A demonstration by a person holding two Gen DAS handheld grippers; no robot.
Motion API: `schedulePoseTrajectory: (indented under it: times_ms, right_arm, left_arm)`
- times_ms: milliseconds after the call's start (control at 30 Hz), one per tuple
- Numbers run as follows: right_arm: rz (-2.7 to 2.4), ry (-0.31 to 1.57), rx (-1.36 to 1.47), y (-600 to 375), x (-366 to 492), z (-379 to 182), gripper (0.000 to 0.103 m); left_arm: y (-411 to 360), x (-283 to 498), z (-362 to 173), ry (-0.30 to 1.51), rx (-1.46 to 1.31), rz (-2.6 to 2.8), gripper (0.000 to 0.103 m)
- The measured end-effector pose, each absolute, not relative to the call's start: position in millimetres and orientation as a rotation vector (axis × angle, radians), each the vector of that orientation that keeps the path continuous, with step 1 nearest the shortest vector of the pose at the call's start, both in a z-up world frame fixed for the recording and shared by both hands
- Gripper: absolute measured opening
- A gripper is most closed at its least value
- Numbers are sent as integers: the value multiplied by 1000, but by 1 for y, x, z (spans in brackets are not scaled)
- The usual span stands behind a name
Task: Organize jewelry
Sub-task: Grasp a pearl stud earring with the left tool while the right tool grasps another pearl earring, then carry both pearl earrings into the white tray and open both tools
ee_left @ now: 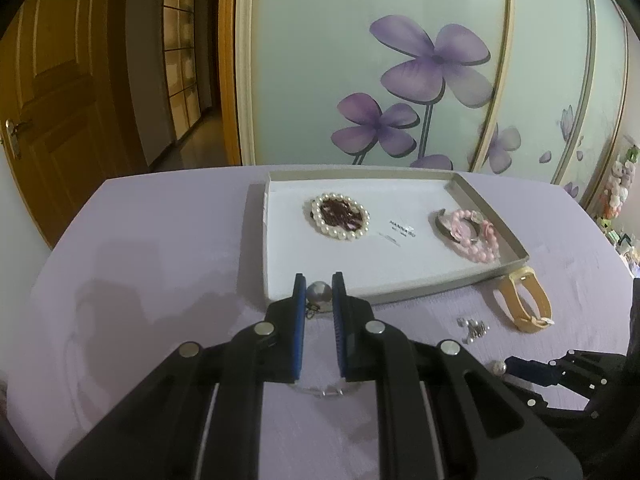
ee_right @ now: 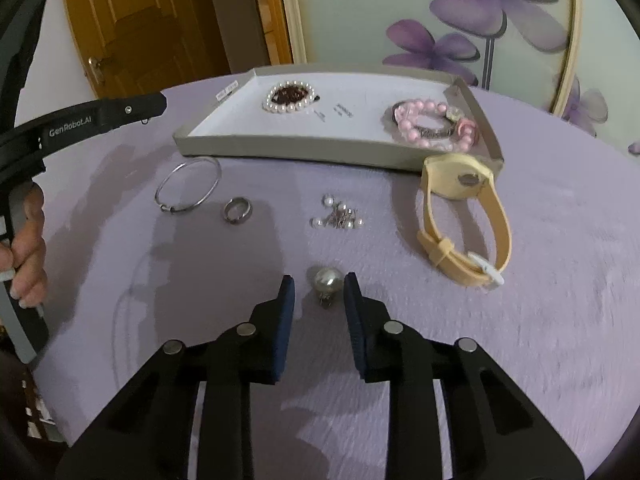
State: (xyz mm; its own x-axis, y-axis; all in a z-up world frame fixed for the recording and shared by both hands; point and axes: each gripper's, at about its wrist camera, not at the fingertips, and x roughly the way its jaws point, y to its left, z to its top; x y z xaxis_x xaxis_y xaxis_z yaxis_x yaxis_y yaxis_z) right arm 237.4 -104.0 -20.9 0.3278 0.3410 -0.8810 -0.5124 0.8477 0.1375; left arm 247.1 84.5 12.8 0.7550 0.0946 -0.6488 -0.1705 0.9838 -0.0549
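Observation:
A shallow white tray (ee_left: 280, 264) (ee_right: 280, 148) on the lilac table holds a pearl-rimmed dark brooch (ee_left: 340, 218) (ee_right: 289, 98) and pink bead bracelets (ee_left: 474, 234) (ee_right: 434, 124). My left gripper (ee_left: 319, 294) is shut on a pearl earring (ee_left: 319, 293), held above the tray's near edge. My right gripper (ee_right: 318, 294) is open, its fingers either side of a second pearl earring (ee_right: 327, 280) lying on the table. A silver bangle (ee_right: 188, 190), a ring (ee_right: 237, 210), a cluster of small pearl studs (ee_right: 338, 216) (ee_left: 474, 328) and a yellow watch (ee_right: 466, 216) (ee_left: 524, 300) lie on the cloth.
A wardrobe door with purple flowers (ee_left: 432, 60) stands behind the table. A wooden door (ee_left: 52, 92) is at the left. The left gripper's body (ee_right: 80, 120) and the hand holding it reach in from the left in the right wrist view.

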Motion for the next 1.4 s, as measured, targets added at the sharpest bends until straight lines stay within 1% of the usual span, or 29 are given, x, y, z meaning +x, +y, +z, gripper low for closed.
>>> schedulePoseTrajectory:
  times_ms: [133,200,233,500,700,900,1100,1400]
  right_arm:
    - [551,1099,-197,-101,238,-21,26]
    - [538,1091,-219,-99,238,-22,20]
    - [540,1089,-222,-99,238,-21,14]
    - [567,1068,-193,-107,236,-14,14]
    - [570,953,-139,-121,245,22,14]
    - [523,877,-110,-133,273,44,14]
    - [497,846,-94,-135,306,47,14]
    - [523,847,-128,-107,355,34,14]
  left_arm:
    - [87,251,9,704,-118,141,13]
    - [88,251,9,706,-118,139,13]
    - [88,251,8,706,-119,139,13]
    - [89,251,7,699,-124,139,13]
    - [88,260,12,685,-129,129,13]
    - [89,270,20,658,-148,116,13]
    - [88,285,26,640,-158,103,13]
    - [89,319,32,613,-164,94,13]
